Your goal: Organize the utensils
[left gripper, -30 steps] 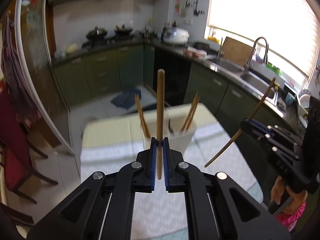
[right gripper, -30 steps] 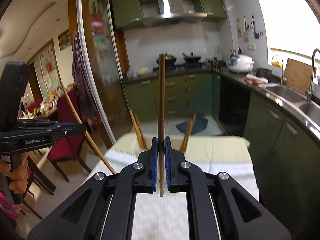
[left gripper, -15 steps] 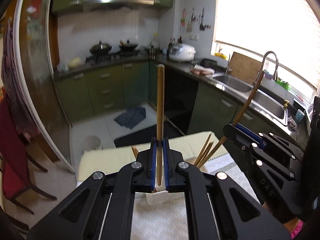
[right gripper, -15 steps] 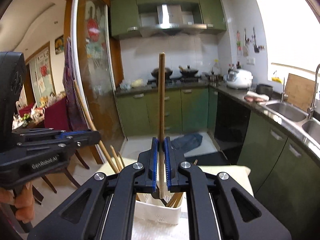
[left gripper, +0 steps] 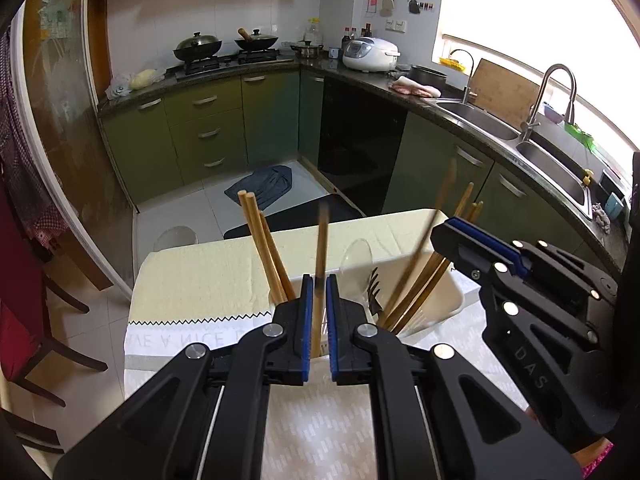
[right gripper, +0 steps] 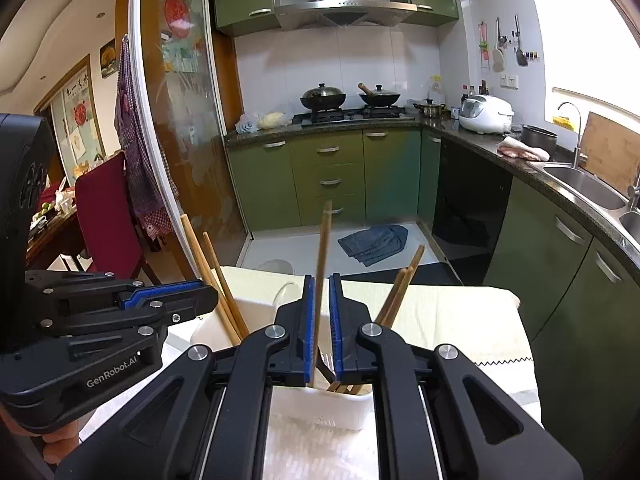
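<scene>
A white utensil holder (left gripper: 444,300) stands on the table with several wooden chopsticks, a clear spoon (left gripper: 356,256) and a black fork (left gripper: 374,284) in it. My left gripper (left gripper: 316,280) is right above the holder with its jaws slightly apart; a blurred chopstick (left gripper: 320,256) stands loose between them, reaching down into the holder. My right gripper (right gripper: 322,284) is also over the holder (right gripper: 320,412), jaws slightly apart, with a blurred chopstick (right gripper: 322,256) loose between them. Each gripper shows in the other's view (left gripper: 452,236) (right gripper: 200,292).
The table carries a cream cloth (left gripper: 200,276) with printed lettering. Green kitchen cabinets (right gripper: 332,176), a stove with pans and a sink counter (left gripper: 520,136) lie beyond. A red chair (right gripper: 108,216) stands at the left. A blue rag (left gripper: 264,186) lies on the floor.
Both grippers came down over the holder and their jaws parted. The two chopsticks, held upright before, now slide down loose into the holder.
</scene>
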Available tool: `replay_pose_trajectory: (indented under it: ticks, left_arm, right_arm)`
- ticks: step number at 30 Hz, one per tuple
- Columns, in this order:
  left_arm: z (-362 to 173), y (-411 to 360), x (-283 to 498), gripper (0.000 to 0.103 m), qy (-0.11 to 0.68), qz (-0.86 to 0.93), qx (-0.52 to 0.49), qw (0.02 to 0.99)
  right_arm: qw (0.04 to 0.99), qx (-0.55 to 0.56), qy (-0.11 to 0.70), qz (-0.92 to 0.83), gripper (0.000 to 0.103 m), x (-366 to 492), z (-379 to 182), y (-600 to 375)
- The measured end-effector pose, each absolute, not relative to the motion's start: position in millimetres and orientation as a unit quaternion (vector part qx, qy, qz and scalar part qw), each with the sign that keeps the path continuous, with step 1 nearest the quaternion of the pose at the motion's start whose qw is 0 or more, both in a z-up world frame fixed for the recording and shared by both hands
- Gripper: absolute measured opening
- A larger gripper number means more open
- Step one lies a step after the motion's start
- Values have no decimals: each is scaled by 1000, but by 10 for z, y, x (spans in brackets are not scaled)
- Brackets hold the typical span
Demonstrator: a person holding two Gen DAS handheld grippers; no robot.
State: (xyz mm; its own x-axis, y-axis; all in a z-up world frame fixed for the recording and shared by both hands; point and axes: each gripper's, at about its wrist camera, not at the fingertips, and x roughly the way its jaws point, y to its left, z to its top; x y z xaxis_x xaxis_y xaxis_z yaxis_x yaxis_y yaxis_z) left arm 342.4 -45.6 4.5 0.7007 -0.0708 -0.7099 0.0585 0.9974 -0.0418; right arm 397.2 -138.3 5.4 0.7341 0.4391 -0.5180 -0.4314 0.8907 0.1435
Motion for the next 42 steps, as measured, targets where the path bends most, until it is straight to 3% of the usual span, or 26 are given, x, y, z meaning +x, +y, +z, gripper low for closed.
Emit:
replay_pose_trajectory:
  ticks: [7, 10, 13, 16, 18, 22, 24, 27, 30, 32, 34, 37, 42]
  left_arm:
    - [79, -490, 3300, 7, 368, -26, 1, 930]
    - [114, -505, 3144, 13, 357, -19, 0, 934]
    - [137, -502, 2921, 21, 343, -10, 1, 939]
    - [118, -529, 2657, 22, 336, -3, 5, 942]
    - [78, -543, 2477, 24, 335, 4, 6, 942]
    - [-30, -575, 2075, 38, 324, 17, 9, 946]
    - [-83, -583, 1885, 42, 317, 21, 7, 948]
    - [-143, -626, 1586, 56, 300, 35, 9, 953]
    - [-190, -643, 1300, 65, 287, 40, 4, 957]
    - [-207, -629, 1140, 75, 280, 46, -1, 959]
    - [-220, -618, 983, 83, 274, 50, -2, 960]
    - [-221, -582, 758, 92, 261, 59, -1, 963]
    - [-208, -530, 411, 96, 247, 55, 7, 968]
  right_arm:
    - [934, 13, 263, 241, 8, 3728, 144, -1454]
    - [937, 11, 250, 244, 18, 3472, 189, -1550]
    - [938, 8, 246, 245, 18, 3216, 192, -1665]
    - [939, 9, 245, 241, 34, 2868, 121, -1848]
    - [939, 10, 246, 239, 34, 2635, 56, -1937]
    - [941, 20, 250, 228, 47, 2165, -102, -2200]
    - [941, 23, 252, 224, 49, 1964, -164, -2300]
    - [944, 27, 245, 218, 60, 1633, -211, -2434]
    - [947, 25, 237, 216, 75, 1348, -225, -2514]
    - [950, 21, 225, 215, 91, 1135, -223, -2544]
    - [954, 20, 209, 214, 98, 918, -212, -2555]
    - [960, 11, 197, 200, 98, 690, -207, -2554]
    - [962, 4, 192, 196, 98, 490, -203, -2473]
